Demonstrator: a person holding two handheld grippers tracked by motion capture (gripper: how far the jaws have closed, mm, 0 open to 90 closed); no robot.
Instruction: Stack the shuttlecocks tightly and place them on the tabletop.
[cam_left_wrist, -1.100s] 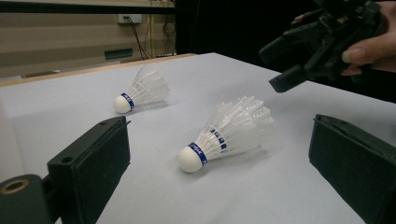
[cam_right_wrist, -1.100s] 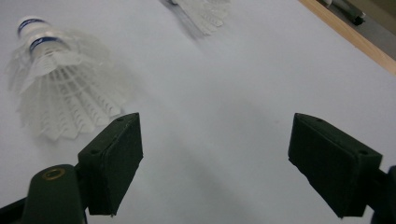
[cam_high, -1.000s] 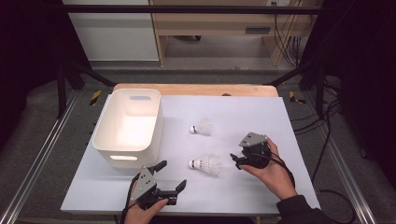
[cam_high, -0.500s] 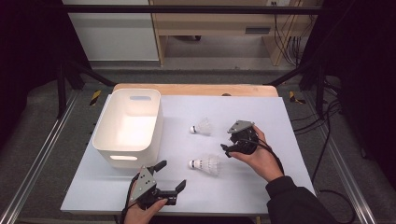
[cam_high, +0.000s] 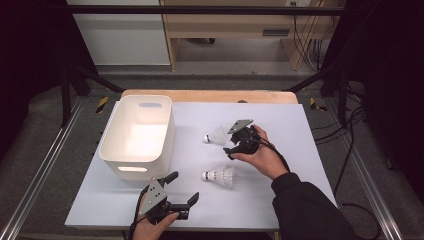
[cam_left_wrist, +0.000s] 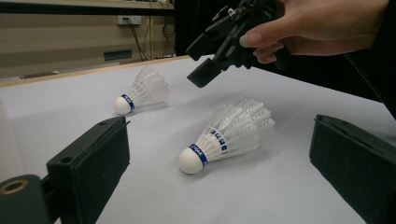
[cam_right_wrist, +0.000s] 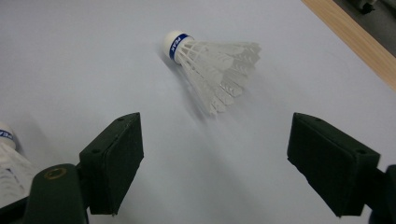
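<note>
Two white shuttlecocks with blue bands lie on their sides on the white table sheet (cam_high: 295, 130). The far shuttlecock (cam_high: 216, 136) (cam_right_wrist: 210, 65) lies just ahead of my right gripper (cam_high: 231, 144), which hovers over the sheet, open with nothing between its jaws. The near shuttlecock (cam_high: 220, 176) (cam_left_wrist: 224, 140) lies in front of my left gripper (cam_high: 183, 187), a short way beyond its jaws. This gripper rests low at the table's front edge, also open with bare jaws. The left gripper view has the right gripper (cam_left_wrist: 210, 60) hanging above and behind the near shuttlecock.
A white plastic bin (cam_high: 137, 135) with nothing in it stands on the left of the sheet, close to the left gripper. A wooden board edge (cam_high: 210, 95) runs along the back. Black frame posts and cables flank the table.
The right gripper has travelled from beside the near shuttlecock to the left and farther back, up to the far shuttlecock. The left gripper and both shuttlecocks have stayed put.
</note>
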